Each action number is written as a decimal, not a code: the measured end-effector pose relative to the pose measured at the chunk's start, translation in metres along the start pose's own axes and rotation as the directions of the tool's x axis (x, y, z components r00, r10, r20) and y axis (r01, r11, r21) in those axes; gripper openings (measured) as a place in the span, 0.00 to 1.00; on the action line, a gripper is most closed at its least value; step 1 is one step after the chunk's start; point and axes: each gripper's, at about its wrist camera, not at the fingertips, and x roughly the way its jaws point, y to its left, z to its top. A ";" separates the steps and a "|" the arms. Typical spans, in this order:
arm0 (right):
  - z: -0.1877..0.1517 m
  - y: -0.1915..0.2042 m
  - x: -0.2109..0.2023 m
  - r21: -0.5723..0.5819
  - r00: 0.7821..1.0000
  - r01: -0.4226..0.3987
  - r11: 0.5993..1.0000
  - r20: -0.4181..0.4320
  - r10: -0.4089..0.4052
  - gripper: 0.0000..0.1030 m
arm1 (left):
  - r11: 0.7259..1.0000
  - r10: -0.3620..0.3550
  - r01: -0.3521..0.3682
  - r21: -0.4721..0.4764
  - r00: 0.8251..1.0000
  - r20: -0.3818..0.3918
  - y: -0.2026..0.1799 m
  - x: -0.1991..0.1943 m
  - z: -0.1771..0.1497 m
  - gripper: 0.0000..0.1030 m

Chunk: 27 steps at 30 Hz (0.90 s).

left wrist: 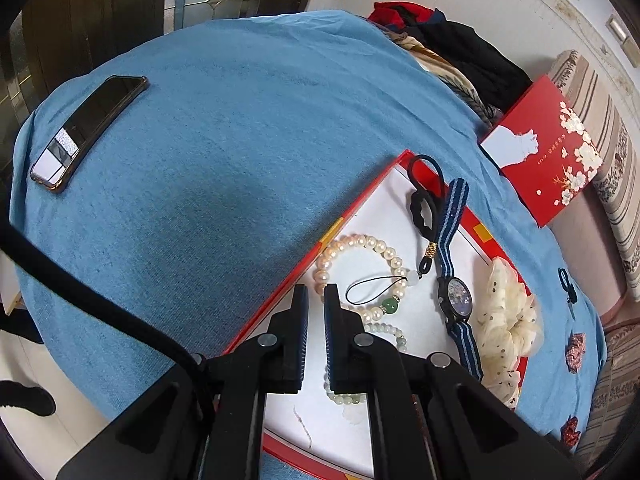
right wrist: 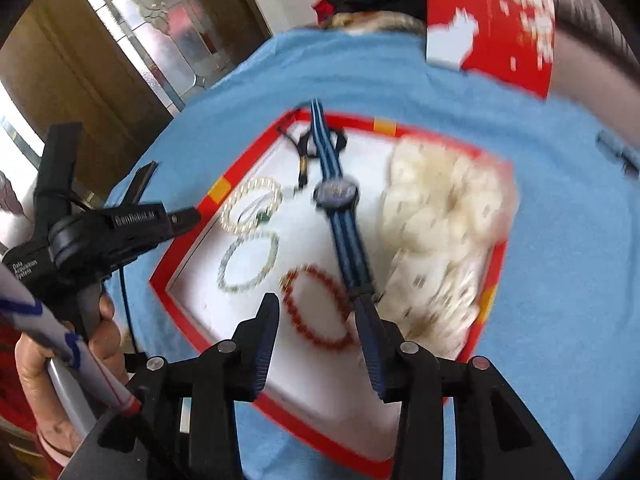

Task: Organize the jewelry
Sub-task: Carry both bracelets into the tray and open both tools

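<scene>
A red-rimmed white tray [right wrist: 192,300] [left wrist: 320,248] lies on the blue cloth. In it lie a pearl bracelet [left wrist: 360,268] [right wrist: 250,208], a pale green bead bracelet [right wrist: 248,264] [left wrist: 394,336], a red bead bracelet [right wrist: 316,308], a blue striped watch [right wrist: 340,216] [left wrist: 454,296], a black strap charm [left wrist: 424,208] and a cream scrunchie [right wrist: 440,240] [left wrist: 504,320]. My right gripper [right wrist: 316,304] is open, its fingers on either side of the red bracelet. My left gripper [left wrist: 316,296] is nearly shut and empty, over the tray's left edge beside the pearl bracelet; it also shows in the right wrist view [right wrist: 176,216].
A phone [left wrist: 88,128] lies on the cloth at the far left. A red box lid with white flowers [left wrist: 544,148] [right wrist: 492,20] stands at the back right beside a pile of clothes [left wrist: 452,48]. Small fabric pieces [left wrist: 576,350] lie on the cloth right of the tray.
</scene>
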 end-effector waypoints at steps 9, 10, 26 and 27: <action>0.045 0.000 0.059 -0.077 0.993 0.088 0.993 -0.075 -0.094 0.42 | 0.998 0.008 -0.007 0.067 1.000 -0.020 -0.013 0.010 -0.001 0.06; 0.048 -0.001 0.067 -0.081 0.990 0.102 0.991 -0.086 -0.109 0.41 | 0.998 0.009 -0.007 0.065 1.000 -0.030 -0.013 0.013 -0.001 0.06; 0.075 -0.037 0.047 0.043 0.998 0.066 0.997 0.005 -0.066 0.32 | 0.974 0.029 -0.020 0.226 0.999 -0.040 -0.057 0.037 -0.005 0.05; 0.073 -0.042 0.037 0.056 0.998 0.057 0.997 0.025 -0.058 0.34 | 0.972 0.035 -0.026 0.234 0.999 -0.035 -0.059 0.037 -0.005 0.06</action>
